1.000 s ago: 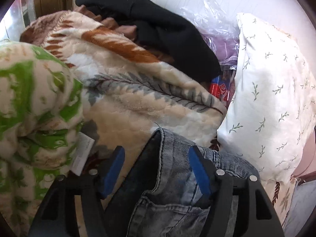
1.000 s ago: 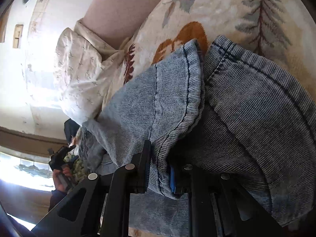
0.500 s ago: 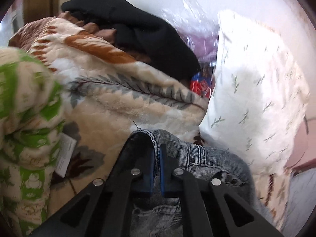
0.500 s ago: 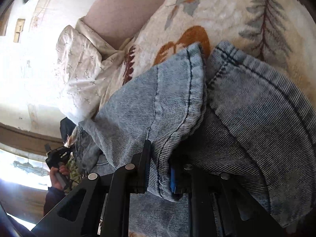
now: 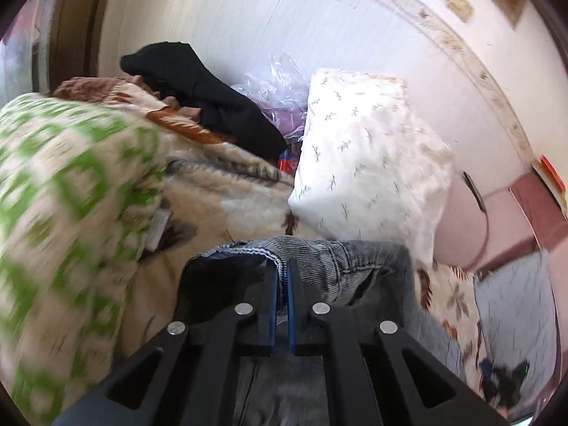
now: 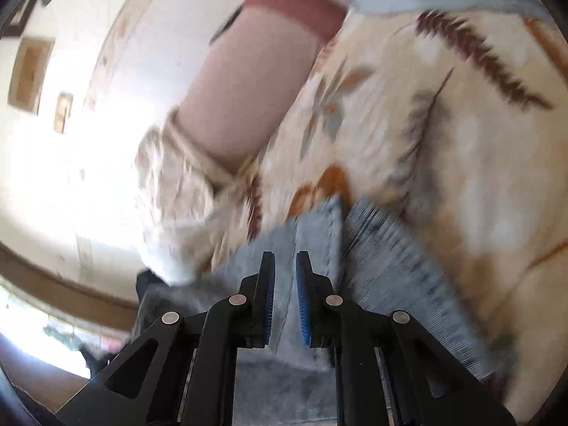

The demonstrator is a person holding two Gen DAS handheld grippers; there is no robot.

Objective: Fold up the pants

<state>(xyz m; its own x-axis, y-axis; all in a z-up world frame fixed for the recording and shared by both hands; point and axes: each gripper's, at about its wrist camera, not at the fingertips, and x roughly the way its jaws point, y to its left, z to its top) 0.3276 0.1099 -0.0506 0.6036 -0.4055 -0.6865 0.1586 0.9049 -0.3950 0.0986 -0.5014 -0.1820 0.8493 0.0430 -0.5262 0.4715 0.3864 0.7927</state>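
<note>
Above the patterned blanket (image 6: 461, 149), both grippers have risen: left gripper (image 5: 283, 277) now clamps the jeans (image 5: 340, 255) waistband, right gripper (image 6: 284, 277) clamps their hem.

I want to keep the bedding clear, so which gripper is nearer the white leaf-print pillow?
Left. The left gripper, shut on the grey denim jeans, sits just below the white leaf-print pillow. The right gripper grips the jeans with the pillow further off, up to its left.
</note>
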